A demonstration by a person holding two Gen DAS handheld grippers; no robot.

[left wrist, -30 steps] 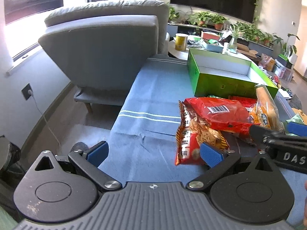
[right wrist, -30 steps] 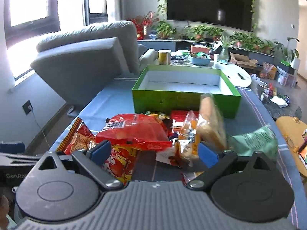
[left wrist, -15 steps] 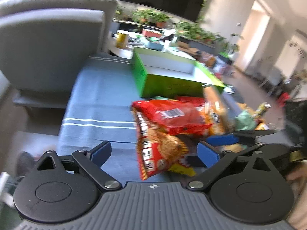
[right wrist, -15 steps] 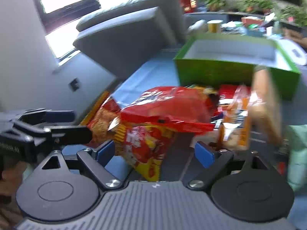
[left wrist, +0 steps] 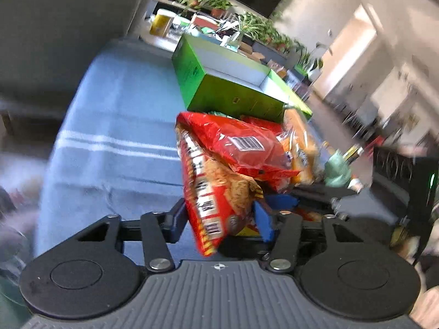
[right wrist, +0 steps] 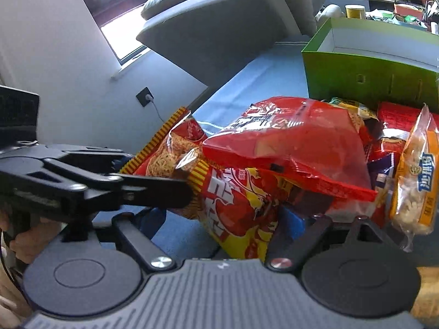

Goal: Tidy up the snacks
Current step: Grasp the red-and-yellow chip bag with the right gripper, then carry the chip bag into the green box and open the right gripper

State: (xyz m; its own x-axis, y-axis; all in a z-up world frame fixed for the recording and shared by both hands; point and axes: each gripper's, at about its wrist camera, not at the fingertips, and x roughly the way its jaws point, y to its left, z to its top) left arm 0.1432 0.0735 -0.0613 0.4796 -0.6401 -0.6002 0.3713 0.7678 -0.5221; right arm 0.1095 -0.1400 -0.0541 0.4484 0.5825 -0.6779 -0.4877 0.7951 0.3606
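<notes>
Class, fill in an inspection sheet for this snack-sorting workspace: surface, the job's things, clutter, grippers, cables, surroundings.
Surface: blue cloth with pale stripes.
Job's things: open green box, its visible part empty; in front of it a pile: noodle snack bag, red bag lying on top of it, orange packet, pale green packet.
Clutter: yellow tin on a far table.
Grippers: left gripper has just been closing and clamps the noodle snack bag's end; right gripper has just been closing slightly, same bag between its jaws, pads not pressing.
Cables: one plugged into a wall socket.
Surroundings: grey sofa, potted plants.
</notes>
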